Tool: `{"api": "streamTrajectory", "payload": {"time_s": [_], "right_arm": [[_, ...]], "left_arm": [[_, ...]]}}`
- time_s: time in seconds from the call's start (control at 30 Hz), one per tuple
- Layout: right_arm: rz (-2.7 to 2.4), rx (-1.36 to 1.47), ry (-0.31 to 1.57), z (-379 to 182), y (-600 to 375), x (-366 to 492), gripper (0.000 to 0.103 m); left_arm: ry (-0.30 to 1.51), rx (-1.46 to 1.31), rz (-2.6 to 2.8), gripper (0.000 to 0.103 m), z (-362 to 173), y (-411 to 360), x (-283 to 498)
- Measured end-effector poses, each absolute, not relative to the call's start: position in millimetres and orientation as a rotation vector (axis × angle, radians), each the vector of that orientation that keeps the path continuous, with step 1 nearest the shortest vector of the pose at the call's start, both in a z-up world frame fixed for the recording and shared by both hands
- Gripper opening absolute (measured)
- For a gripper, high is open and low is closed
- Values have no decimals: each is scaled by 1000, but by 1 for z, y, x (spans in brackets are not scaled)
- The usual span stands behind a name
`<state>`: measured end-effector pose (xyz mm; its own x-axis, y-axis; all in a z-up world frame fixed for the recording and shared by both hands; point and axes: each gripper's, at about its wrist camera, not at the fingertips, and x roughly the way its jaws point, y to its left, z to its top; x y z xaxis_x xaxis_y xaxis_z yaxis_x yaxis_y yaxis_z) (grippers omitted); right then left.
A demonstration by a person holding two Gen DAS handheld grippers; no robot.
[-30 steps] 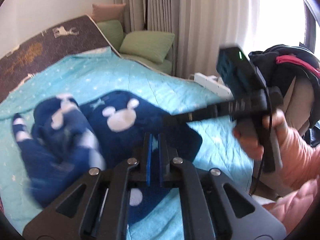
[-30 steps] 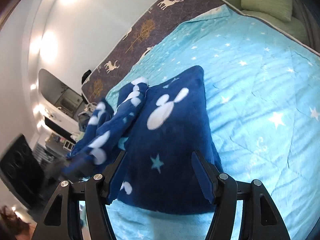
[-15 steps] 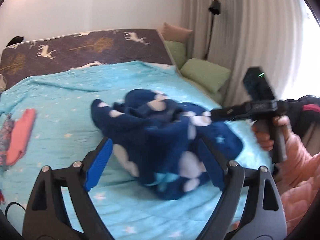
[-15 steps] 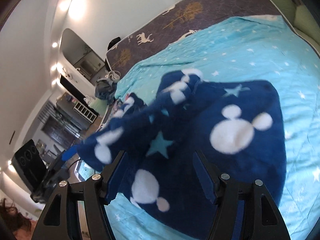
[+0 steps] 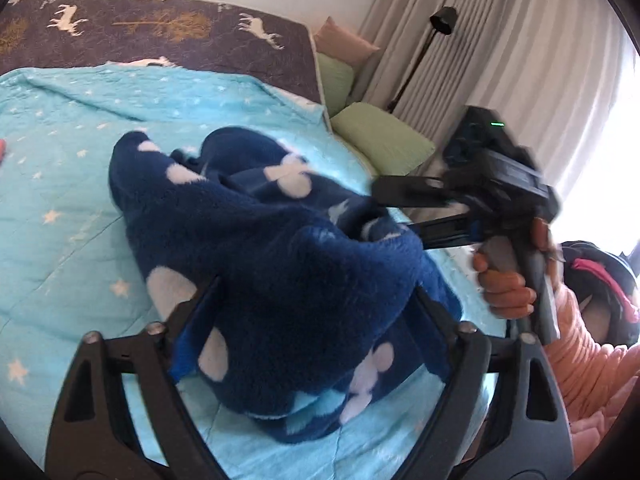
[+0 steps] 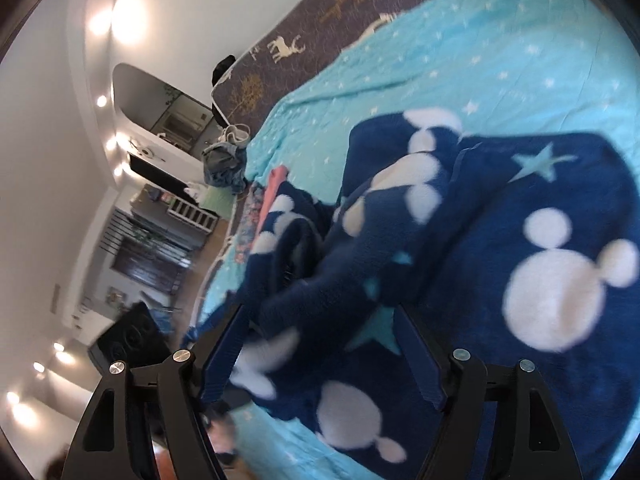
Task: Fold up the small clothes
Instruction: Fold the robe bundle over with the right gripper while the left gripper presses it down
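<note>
A navy fleece garment (image 5: 280, 248) with white mouse-head shapes lies bunched on the turquoise star bedspread (image 5: 72, 208). My left gripper (image 5: 310, 340) hangs over the near end of the heap. Its jaws stand wide and are closing, with fleece bulging between the fingers, not clamped. In the left wrist view my right gripper (image 5: 394, 212) reaches in from the right, fingers apart at the garment's far edge. Its own view shows the garment (image 6: 520, 208) spread flat on the right and crumpled on the left. The right gripper (image 6: 320, 344) is opening, with loose fleece between its fingers.
A dark deer-print mat (image 5: 160, 28) lies along the bed's far side. Green cushions (image 5: 380, 144), a floor lamp (image 5: 440, 24) and curtains (image 5: 500, 60) stand beyond. A hand (image 5: 504, 284) and pink sleeve (image 5: 580, 360) are at right. Coral clothes (image 6: 272, 192) lie at the bed's far edge.
My left gripper went from shut to wide open and swung across the bed. The lifted part of the garment dropped onto the heap. My right gripper moved in over the fleece.
</note>
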<state>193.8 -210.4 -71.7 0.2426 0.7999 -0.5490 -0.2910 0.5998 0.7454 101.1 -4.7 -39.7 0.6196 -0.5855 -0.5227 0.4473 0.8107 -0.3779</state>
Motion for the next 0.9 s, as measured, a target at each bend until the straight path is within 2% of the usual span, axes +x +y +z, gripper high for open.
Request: {"api": "streamTrajectory", "payload": {"time_s": [0.03, 0.1, 0.23, 0.53, 0.57, 0.63, 0.73, 0.9], "right_arm": [[807, 583, 1099, -74, -209, 200, 78], [831, 618, 1141, -79, -201, 218, 80], [872, 587, 1245, -82, -178, 248, 83], [823, -4, 1348, -51, -102, 256, 82], [794, -35, 1345, -53, -99, 256, 79], [726, -100, 1325, -56, -98, 253, 44], [714, -72, 1230, -41, -112, 241, 36], [684, -17, 1064, 6, -159, 219, 34]], "left_arm": [[666, -203, -616, 51, -37, -9, 103], [651, -163, -650, 32, -31, -16, 104], [649, -113, -663, 30, -29, -28, 100], [605, -44, -755, 30, -23, -60, 78], [602, -27, -758, 30, -22, -64, 77], [600, 11, -746, 30, -20, -71, 79], [602, -22, -788, 27, -15, -72, 80], [526, -2, -898, 27, 16, -94, 75]]}}
